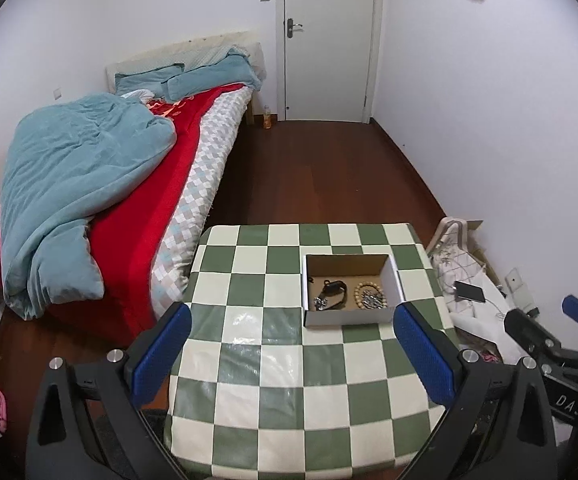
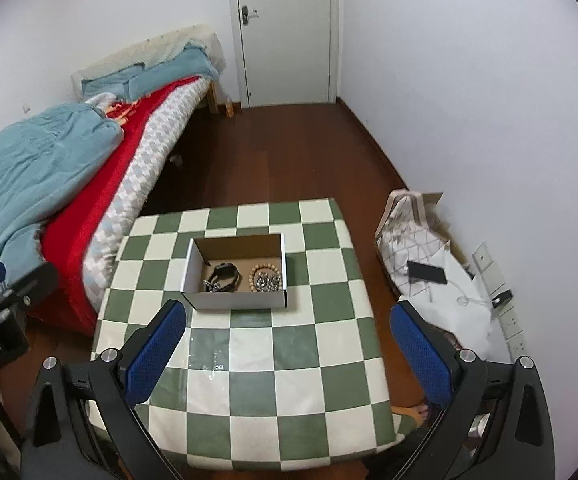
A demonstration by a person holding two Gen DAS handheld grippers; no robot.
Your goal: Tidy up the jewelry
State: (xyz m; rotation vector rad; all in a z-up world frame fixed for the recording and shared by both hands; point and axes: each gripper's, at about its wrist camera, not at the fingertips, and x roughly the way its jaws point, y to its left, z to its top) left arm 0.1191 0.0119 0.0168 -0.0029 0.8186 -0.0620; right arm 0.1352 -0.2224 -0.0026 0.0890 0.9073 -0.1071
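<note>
Left wrist view: looks from above the near edge of the desk [image 1: 249, 344] toward the far door [image 1: 325, 40]; not close.
Right wrist view: also from the near edge, facing the same door [image 2: 285, 32], placed more to the right.
Shared part: desk, box [image 1: 349, 316] [image 2: 237, 302], bed [image 1: 129, 184] [image 2: 69, 184], floor [image 1: 321, 168] [image 2: 273, 152].

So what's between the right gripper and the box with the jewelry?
Only bare checkered tablecloth lies between the right gripper and the cardboard box, seen in the right wrist view.
</note>
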